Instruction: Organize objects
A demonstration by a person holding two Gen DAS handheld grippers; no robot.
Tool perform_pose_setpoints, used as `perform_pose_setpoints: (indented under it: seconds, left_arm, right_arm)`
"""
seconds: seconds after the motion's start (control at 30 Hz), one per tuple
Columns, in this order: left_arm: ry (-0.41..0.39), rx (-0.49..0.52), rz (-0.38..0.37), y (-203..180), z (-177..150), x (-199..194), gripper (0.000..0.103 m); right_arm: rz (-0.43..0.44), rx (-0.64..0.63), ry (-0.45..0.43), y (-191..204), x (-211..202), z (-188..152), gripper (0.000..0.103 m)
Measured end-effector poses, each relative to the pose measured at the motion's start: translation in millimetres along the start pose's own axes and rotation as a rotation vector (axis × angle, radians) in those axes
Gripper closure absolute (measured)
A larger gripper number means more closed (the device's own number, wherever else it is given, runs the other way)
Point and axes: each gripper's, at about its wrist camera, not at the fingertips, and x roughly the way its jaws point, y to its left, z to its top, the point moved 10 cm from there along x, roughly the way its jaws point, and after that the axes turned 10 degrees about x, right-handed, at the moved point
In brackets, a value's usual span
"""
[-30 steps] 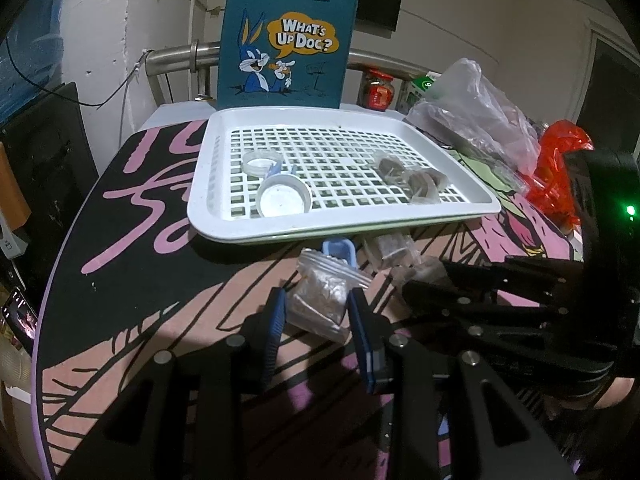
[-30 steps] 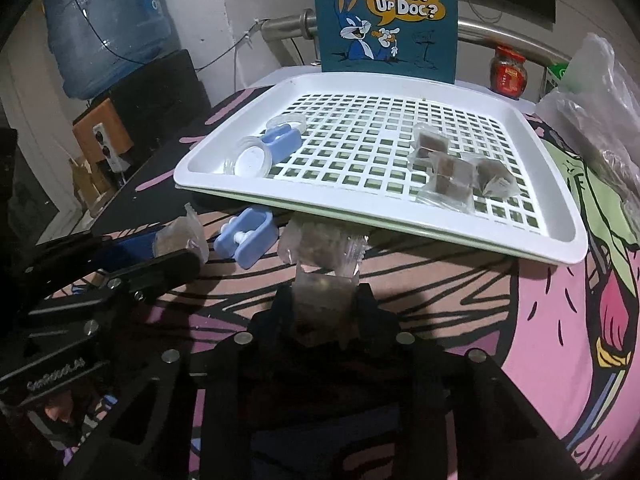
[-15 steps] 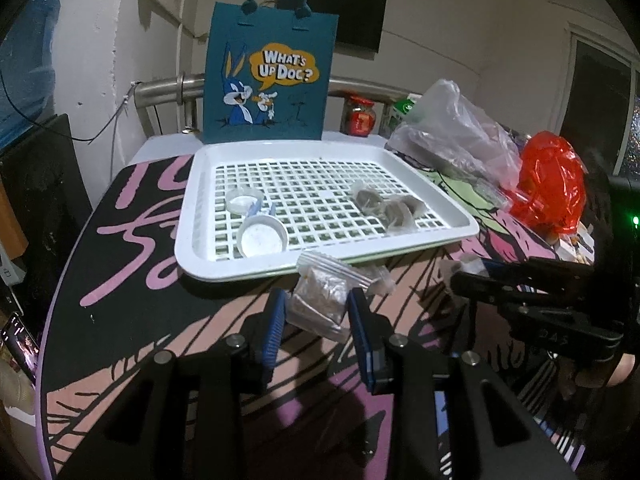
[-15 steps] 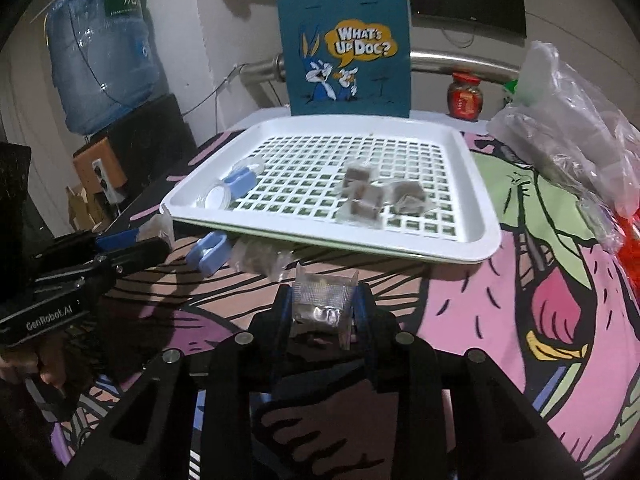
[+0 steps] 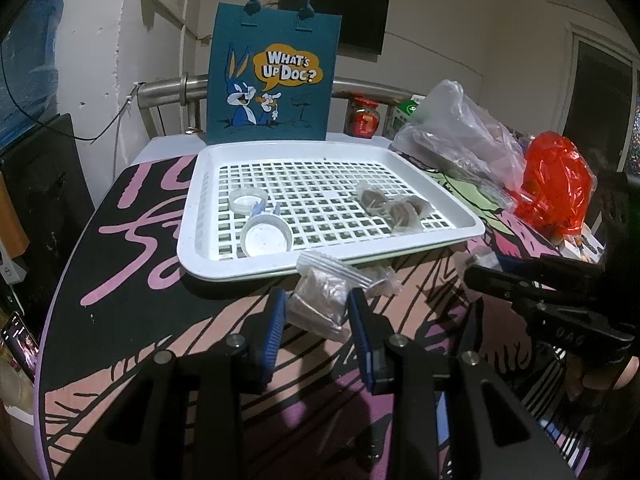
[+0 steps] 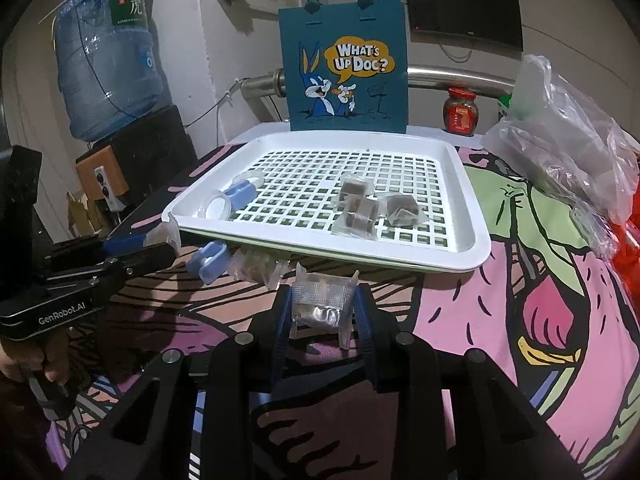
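**Packets gripped at the tray's near edge**

We see our left tool (image 5: pixel 316 316) clamped on a clear zip bag (image 5: pixel 320 300) of brown bits, and our right tool (image 6: pixel 322 314) clamped on a small clear packet (image 6: pixel 322 300), both just short of the white tray (image 6: pixel 460 248) rim. The tray's middle grid lies open between two lids (image 5: pixel 266 236) far left and wrapped cubes (image 6: pixel 360 210) right. A blue clip (image 6: pixel 210 262) sits on the bench (image 6: pixel 500 320) beside that edge.

Water jug (image 6: pixel 108 60), wall screen (image 6: pixel 464 6), perhaps a chilli jar (image 6: pixel 461 111).
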Motion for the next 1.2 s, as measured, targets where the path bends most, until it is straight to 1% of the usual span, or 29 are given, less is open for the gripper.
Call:
perform_pose_setpoints:
  seconds: [0.57, 1.2]
  left_arm:
    - [-0.009, 0.010, 0.001, -1.9, 0.7, -2.2, 0.072]
    - [-0.001, 0.012, 0.001, -4.9, 1.2, -1.1, 0.072]
  right_arm:
    - [0.009, 0.004, -0.023, -0.4, -4.6, 2.5, 0.073]
    - [0.026, 0.020, -0.012, -1.1, -3.8, 2.1, 0.073]
